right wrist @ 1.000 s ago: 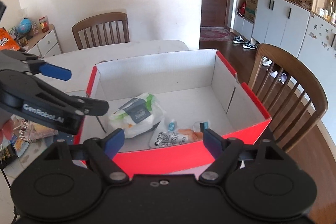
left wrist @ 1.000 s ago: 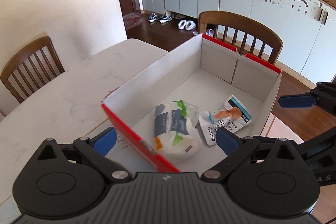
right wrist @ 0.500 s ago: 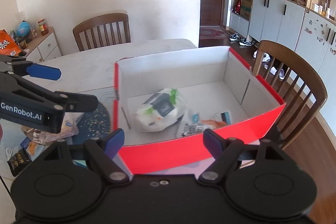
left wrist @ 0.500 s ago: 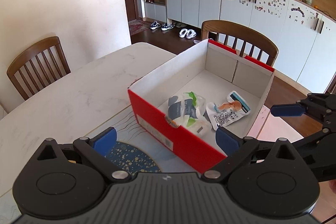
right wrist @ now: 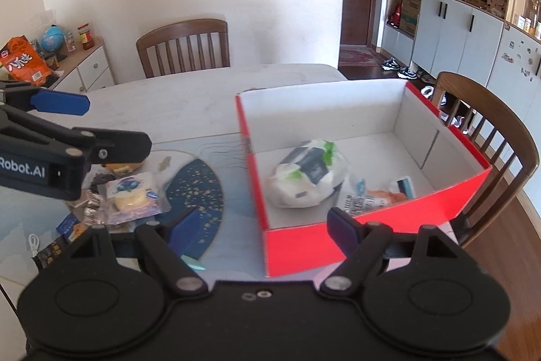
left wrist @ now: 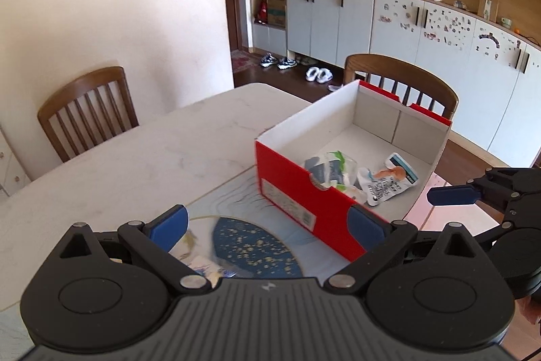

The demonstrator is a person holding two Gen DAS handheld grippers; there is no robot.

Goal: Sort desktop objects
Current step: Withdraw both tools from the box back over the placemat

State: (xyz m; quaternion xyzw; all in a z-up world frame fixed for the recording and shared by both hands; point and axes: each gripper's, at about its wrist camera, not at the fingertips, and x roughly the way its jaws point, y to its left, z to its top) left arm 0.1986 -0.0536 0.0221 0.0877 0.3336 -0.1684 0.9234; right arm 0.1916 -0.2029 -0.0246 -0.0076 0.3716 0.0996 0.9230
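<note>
A red cardboard box [left wrist: 297,192] with a white inside [right wrist: 338,110] stands on the table. In it lie a white wipes pack [right wrist: 306,173] [left wrist: 329,168] and a flat white pouch [right wrist: 375,197] [left wrist: 389,181]. Left of the box, several small snack packets [right wrist: 133,197] lie on the table. My left gripper [left wrist: 267,222] is open and empty, back from the box's near red end. My right gripper [right wrist: 262,230] is open and empty, near the box's front left corner.
A blue speckled mat [right wrist: 199,195] [left wrist: 257,252] lies under glass beside the box. Wooden chairs [right wrist: 184,44] [left wrist: 86,110] [right wrist: 490,137] stand around the white table [left wrist: 118,164]. A sideboard [right wrist: 84,66] with an orange bag stands at the left.
Both grippers have drawn back and to the left from the box, so it sits smaller and further right. The snack pile has come into the right wrist view.
</note>
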